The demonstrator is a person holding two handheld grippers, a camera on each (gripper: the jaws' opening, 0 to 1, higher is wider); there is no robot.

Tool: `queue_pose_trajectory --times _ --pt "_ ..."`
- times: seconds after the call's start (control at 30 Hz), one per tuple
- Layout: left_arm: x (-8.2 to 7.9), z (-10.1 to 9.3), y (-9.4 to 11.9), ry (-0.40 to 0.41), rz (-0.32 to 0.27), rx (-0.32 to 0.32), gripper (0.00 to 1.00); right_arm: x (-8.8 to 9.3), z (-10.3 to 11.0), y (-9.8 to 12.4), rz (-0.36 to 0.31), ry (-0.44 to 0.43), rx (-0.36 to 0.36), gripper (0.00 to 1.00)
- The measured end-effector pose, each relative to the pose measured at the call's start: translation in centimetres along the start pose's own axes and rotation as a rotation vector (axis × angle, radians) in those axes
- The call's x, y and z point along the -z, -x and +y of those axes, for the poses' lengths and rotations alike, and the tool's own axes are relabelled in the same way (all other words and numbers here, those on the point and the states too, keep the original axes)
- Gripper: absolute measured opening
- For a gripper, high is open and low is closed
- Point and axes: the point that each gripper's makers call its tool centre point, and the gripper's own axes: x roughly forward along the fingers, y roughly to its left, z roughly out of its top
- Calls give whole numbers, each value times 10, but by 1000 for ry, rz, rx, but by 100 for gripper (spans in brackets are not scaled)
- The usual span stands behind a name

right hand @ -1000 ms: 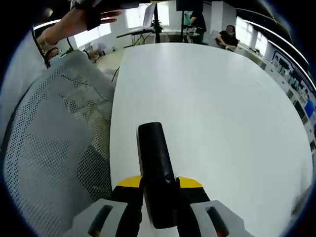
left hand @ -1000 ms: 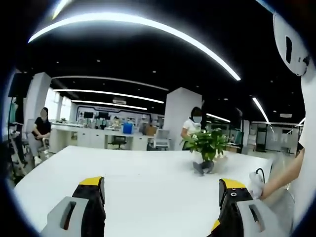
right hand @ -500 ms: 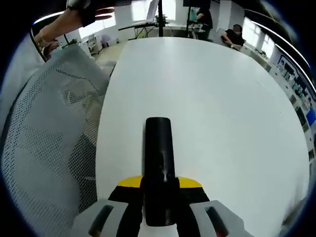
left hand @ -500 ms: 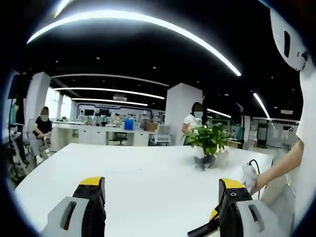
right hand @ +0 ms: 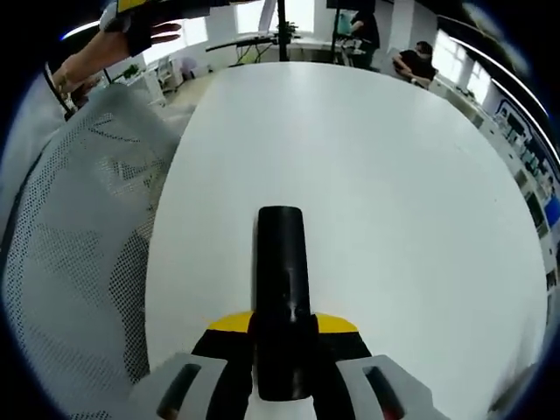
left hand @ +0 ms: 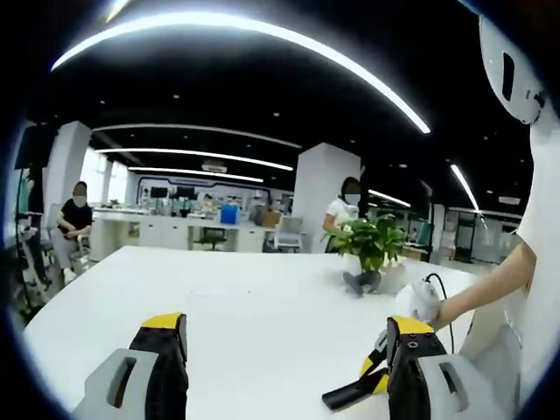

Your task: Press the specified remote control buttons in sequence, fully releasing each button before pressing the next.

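While your right gripper [right hand: 283, 350] clamps the remote [right hand: 282, 297], pointing 12 o'clock over the desk [right hand: 394, 192], your left gripper [left hand: 284, 350] waits, fingers [left hand: 162, 346] spread, free to press.

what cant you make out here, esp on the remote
- Remote buttons: in the right gripper view no buttons can be made out on its dark top.
- Remote's near end: hidden between the right gripper jaws.
- Remote in the left gripper view: partly behind the left gripper jaw.
- Plant: pot too small to read.
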Motion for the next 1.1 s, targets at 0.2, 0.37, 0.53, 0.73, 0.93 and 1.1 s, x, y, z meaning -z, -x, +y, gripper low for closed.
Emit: queue_pose_trajectory --times 0.2,0.37,0.53,0.73,0.93,1.1 --pt "8 6 6 9 18 -10 98 1 -20 1 3 -13 10 21" --pt "11 9 7 11 27 -22 98 1 -34 1 7 -19 -1 21" --pt "11 8 6 5 37 -24 98 1 -53 2 28 -3 -5 21" --pt "15 12 7 13 39 -25 98 0 -77 2 34 -22 -9 21" --pt "18 16 9 13 49 -34 97 -1 -102 3 59 -20 -7 21" --pt "19 21 11 18 48 -47 97 -6 -118 1 74 -13 -9 21"
